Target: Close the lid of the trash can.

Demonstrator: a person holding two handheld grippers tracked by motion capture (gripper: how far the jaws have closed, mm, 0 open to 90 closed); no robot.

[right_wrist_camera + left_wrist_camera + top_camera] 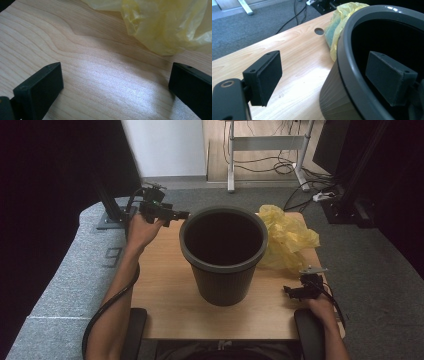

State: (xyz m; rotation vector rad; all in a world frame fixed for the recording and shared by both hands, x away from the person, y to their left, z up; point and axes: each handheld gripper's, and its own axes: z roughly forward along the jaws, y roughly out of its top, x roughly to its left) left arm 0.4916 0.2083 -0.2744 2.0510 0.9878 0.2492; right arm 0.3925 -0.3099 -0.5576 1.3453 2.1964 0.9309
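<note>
A dark grey bin (pixel 223 255) stands upright at the centre of the wooden table (pixel 165 285), with a crumpled yellow bag (pixel 287 237) just beside it toward the upper right. The left gripper (pixel 184 214), left of centre, straddles the bin's rim — jaws apart, one inside, one outside. The right gripper (pixel 287 291), at lower right, hovers low over bare wood — jaws wide apart, empty.

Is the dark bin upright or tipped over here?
Upright: the bin stands on its base on the table, open mouth facing up. Its inside is too dark to tell whether it's empty.
</note>
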